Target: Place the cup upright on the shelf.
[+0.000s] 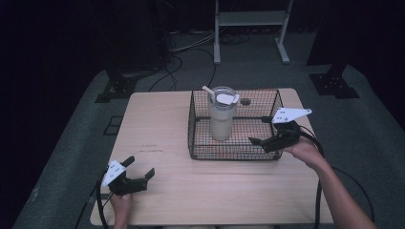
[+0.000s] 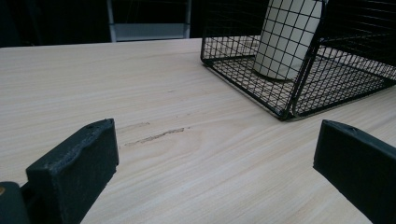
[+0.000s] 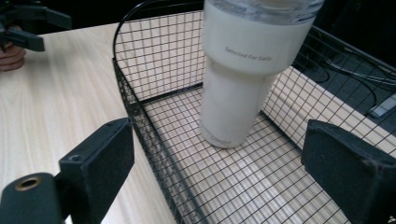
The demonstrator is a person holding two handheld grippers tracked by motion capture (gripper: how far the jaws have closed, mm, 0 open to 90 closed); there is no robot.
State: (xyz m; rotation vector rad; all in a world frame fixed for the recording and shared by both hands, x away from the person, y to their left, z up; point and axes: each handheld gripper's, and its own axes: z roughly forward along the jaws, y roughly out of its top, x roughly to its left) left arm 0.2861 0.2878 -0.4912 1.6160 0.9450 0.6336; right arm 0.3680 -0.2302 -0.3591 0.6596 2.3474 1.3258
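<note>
Left gripper [image 1: 136, 175] rests spread wide and empty, well apart from the wire basket [image 1: 200, 148]. Inside the basket the cream tumbler [image 1: 222, 117] stands upright. Right gripper [image 1: 263, 130], jaws wide, hovers over the basket's edge; it should probably straddle the tumbler squarely, clearing the wire.

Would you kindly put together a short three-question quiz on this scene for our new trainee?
1. True or false: the tumbler lies on its side in the wire basket.
2. Which gripper is at the basket: (a) left gripper or (b) right gripper?
3. Fill in: the basket sits on a wooden ____.

Key: 1 false, it stands upright; 2 b; 3 table.
</note>
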